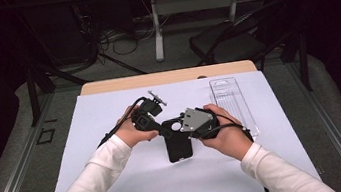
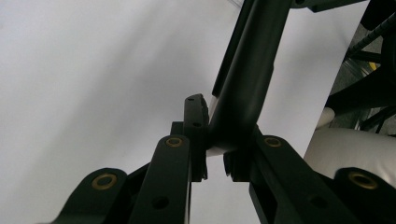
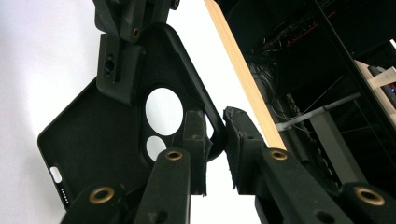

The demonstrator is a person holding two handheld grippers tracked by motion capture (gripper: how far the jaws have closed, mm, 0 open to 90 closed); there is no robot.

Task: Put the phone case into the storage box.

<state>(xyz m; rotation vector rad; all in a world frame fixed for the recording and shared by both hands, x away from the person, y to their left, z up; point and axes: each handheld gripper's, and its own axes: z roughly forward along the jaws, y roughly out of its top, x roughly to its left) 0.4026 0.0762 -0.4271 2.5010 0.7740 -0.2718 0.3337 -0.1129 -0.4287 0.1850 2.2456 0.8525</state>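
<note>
Black phone case [image 1: 178, 145], held above the white mat

Soft shell with round camera cutouts, its camera end raised and gripped at both corners, inner side facing up, port end toward the person

Dark room, dim at the edges. The surface [image 1: 106, 86] has a light wood top, mostly covered by a white sheet [image 1: 120, 184]. Grey floor [image 1: 173, 60] beyond it, with loose black cables [image 1: 115, 40] (tangled, near the far wall). A black chair [image 1: 231, 42] stands to the right behind the surface. Another table on a white leg [image 1: 156, 27] sits farther back. Metal rails [image 1: 13, 178] run along both sides.
</note>
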